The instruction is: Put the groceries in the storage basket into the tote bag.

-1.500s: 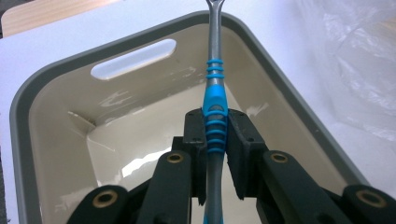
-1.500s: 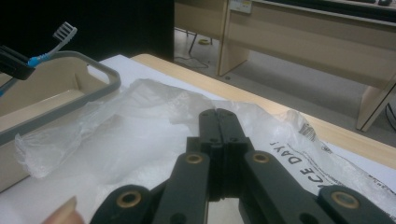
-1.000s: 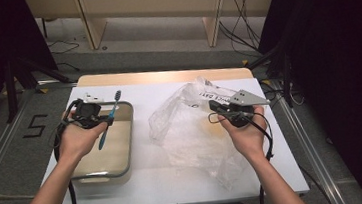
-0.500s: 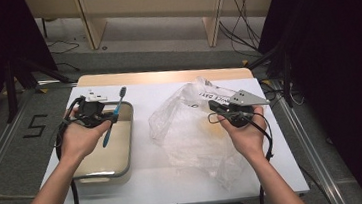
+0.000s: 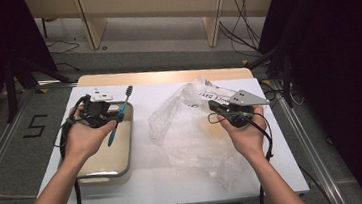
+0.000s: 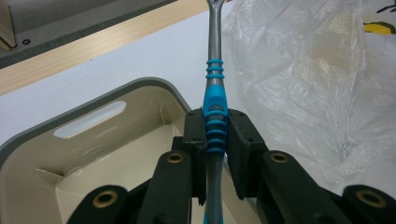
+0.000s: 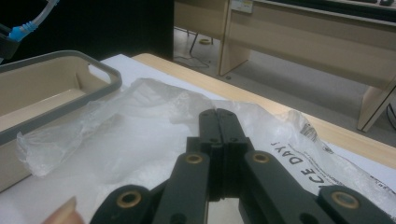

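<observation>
Presently my left tongs point(image 6: 215, 140) pinch the blue toothbrush point(image 6: 215, 112) above the tray point(image 5: 124, 160); right tongs point(image 7: 218, 122) pressed together over the plastic bag point(image 7: 140, 135).

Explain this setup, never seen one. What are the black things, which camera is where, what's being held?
No robot here: a person holds a handheld two-finger gripper in each hand. The high view looks down on the table; each gripper view rides on its gripper and looks along its black fingers. The left gripper is shut on a blue toothbrush, held over a beige tray. The right gripper has its fingers closed together above a clear plastic bag; whether they pinch the bag, I cannot tell.
</observation>
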### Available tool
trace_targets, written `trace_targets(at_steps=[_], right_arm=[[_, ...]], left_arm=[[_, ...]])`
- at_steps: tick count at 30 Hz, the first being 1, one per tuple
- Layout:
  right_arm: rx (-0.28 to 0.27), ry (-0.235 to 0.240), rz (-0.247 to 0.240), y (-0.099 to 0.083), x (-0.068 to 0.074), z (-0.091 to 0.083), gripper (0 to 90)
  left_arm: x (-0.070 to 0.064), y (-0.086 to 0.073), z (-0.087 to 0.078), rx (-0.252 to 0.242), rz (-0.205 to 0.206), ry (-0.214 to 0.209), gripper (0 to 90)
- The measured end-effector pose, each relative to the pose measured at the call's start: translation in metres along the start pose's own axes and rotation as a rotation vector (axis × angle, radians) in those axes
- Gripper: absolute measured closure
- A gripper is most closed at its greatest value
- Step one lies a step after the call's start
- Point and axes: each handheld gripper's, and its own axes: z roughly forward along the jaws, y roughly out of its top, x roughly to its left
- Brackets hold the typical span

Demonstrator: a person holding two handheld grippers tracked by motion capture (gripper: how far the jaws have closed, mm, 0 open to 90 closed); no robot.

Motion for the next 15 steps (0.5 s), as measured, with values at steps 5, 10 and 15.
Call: trace_targets(at_steps=[5, 10, 15], right_arm=[[0.000, 0.001, -0.001, 0.000, 0.000, 0.000, 90.0], [0.001, 0.000, 0.000, 0.000, 0.000, 0.000, 90.0], [0.000, 0.001, 0.000, 0.000, 0.000, 0.000, 90.0]], left_arm=[[-0.004, 0.002, -0.001, -0.005, 0.007, -0.009, 78.1], [-0.009, 0.004, -0.001, -0.007, 0.018, -0.017, 78.1], [-0.013, 0.007, -0.001, -0.012, 0.025, -0.027, 78.1]])
